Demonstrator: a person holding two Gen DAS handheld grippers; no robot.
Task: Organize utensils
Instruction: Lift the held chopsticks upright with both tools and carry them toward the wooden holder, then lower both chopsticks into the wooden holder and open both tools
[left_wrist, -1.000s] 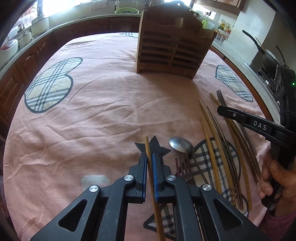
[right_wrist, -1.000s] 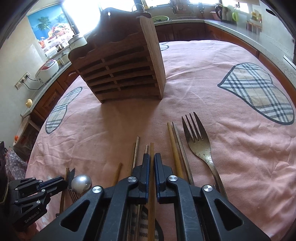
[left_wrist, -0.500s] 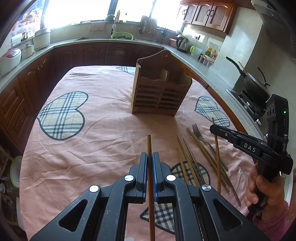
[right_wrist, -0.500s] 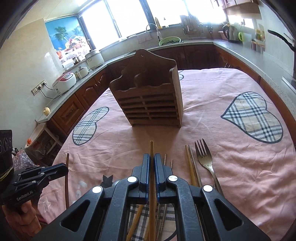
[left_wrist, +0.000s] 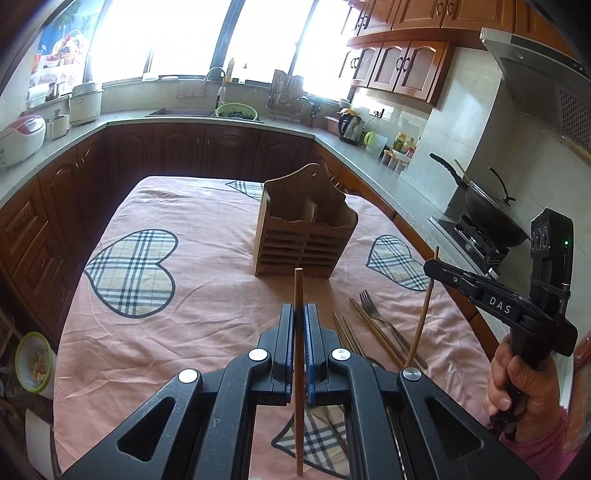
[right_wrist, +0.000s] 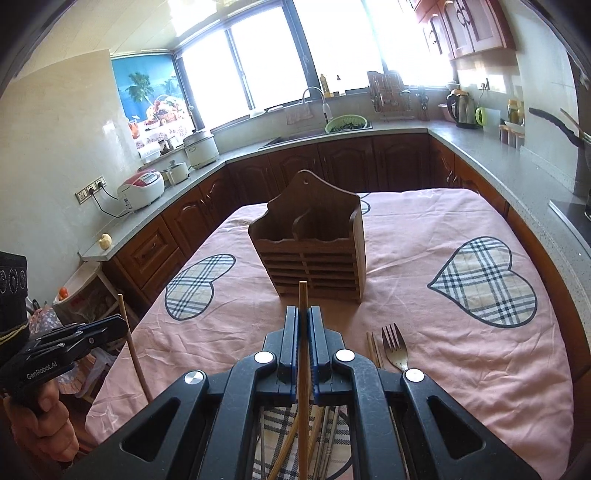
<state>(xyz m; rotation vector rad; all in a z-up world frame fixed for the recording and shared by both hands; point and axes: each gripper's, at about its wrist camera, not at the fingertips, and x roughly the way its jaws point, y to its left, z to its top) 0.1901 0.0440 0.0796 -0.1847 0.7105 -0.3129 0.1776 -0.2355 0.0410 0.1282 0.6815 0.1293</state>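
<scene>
Both grippers hang above the table (left_wrist: 207, 221), each clamped on one chopstick. The left gripper (left_wrist: 299, 314) pinches its chopstick (left_wrist: 298, 291); the right gripper (right_wrist: 303, 317) pinches another chopstick (right_wrist: 303, 295). The wooden holder (right_wrist: 314, 254) stands ahead on the pink cloth, while a fork (right_wrist: 394, 349) and loose chopsticks (left_wrist: 373, 334) lie below.

Right gripper (right_wrist: 303, 325) clamped on a wooden chopstick (right_wrist: 303, 295), tip poking out past the jaws. Straight ahead, wooden utensil holder (right_wrist: 314, 254) upright on the pink-clothed surface (right_wrist: 461, 350). Just right of the jaws, fork (right_wrist: 394, 349) and more chopsticks (right_wrist: 372, 349). Far left, left gripper (right_wrist: 110, 326) gripping another chopstick (right_wrist: 133, 350).
</scene>
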